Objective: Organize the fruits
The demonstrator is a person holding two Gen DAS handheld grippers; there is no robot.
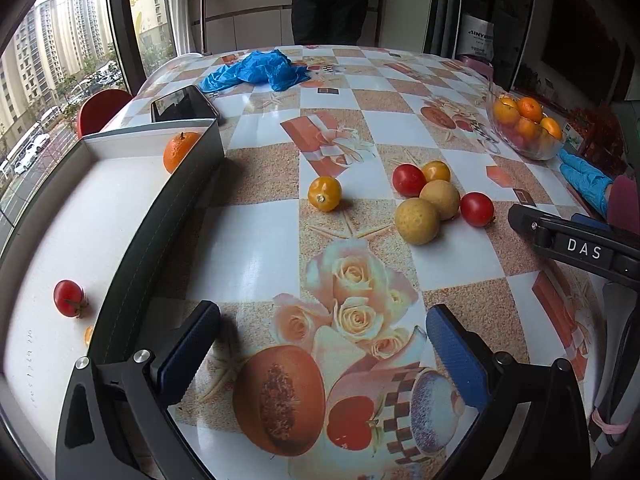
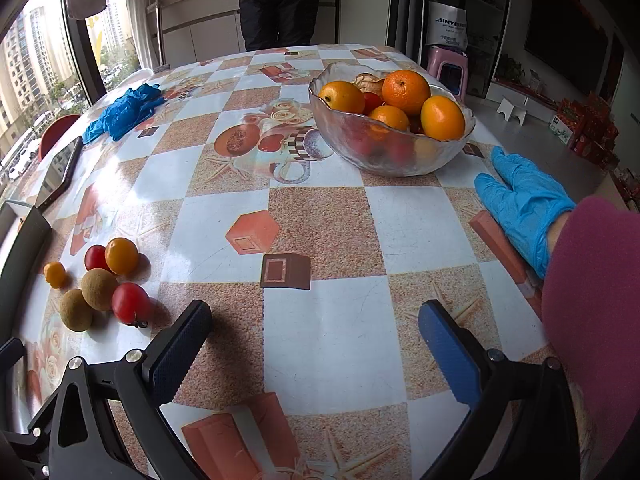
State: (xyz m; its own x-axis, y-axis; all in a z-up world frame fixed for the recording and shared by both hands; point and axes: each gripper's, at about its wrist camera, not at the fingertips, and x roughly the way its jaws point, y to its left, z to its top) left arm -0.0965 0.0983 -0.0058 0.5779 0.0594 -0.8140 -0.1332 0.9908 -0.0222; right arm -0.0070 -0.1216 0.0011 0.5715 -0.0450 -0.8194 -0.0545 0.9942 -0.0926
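Observation:
My left gripper [image 1: 322, 354] stands open over the patterned tablecloth, nothing between its blue pads. To its left a dark-walled white tray [image 1: 192, 184] holds an orange [image 1: 179, 151] at the far end and a red tomato [image 1: 69, 298] nearer. Ahead lie a yellow tomato [image 1: 325, 193] and a cluster: two red tomatoes [image 1: 408, 179], a second yellow one [image 1: 437, 171] and two tan round fruits [image 1: 417, 221]. In the right wrist view my right gripper [image 2: 314, 338] is open and empty, the same cluster [image 2: 99, 289] at its left. A glass bowl [image 2: 400, 156] of oranges stands beyond.
A person's blue-gloved hand [image 2: 520, 204] rests flat on the table right of the bowl. A dark phone [image 1: 185, 104] and crumpled blue gloves [image 1: 256, 70] lie at the far left. Another person in dark clothes [image 2: 278, 4] stands beyond the table's far edge.

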